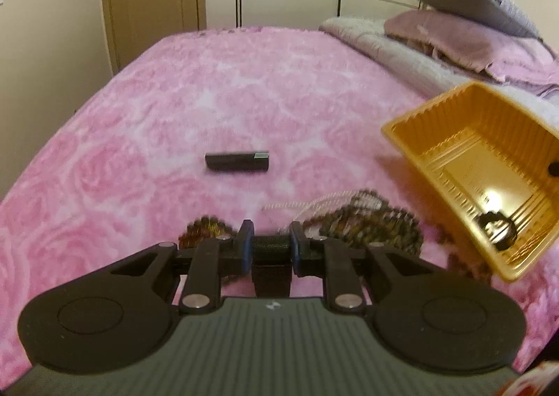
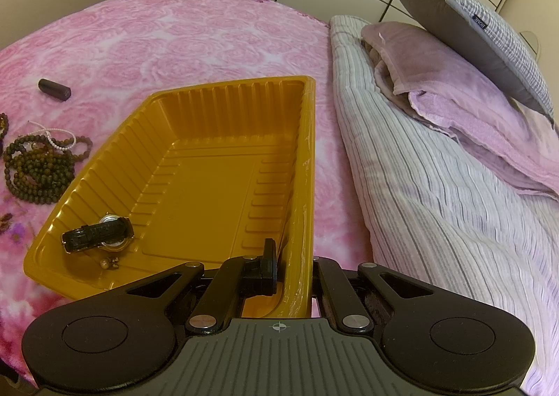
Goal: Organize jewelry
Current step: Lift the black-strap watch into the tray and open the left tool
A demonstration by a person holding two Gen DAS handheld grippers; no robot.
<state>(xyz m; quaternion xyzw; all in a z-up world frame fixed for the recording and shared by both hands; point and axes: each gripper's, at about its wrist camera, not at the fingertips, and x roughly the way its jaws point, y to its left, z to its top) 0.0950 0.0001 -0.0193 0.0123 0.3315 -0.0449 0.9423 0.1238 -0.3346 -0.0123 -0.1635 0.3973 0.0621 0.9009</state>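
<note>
My right gripper (image 2: 291,265) is shut on the near right wall of a yellow plastic tray (image 2: 223,137) and holds it tilted over the pink bedspread. A black-strapped wristwatch (image 2: 97,233) and a small earring (image 2: 109,263) lie in its low corner. The tray also shows in the left wrist view (image 1: 454,137), at the right. My left gripper (image 1: 270,242) is shut on a dark mesh band (image 1: 270,245), low over the bed. Brown bead necklaces (image 1: 370,224) and a thin white chain (image 1: 307,203) lie just beyond it; they also show in the right wrist view (image 2: 38,165).
A small dark case (image 1: 237,162) lies on the pink rose-patterned bedspread (image 1: 227,88) farther out. A striped duvet (image 2: 436,193), a folded purple towel (image 2: 454,88) and a grey pillow (image 2: 468,29) pile up on the right. A door and wardrobe stand behind the bed.
</note>
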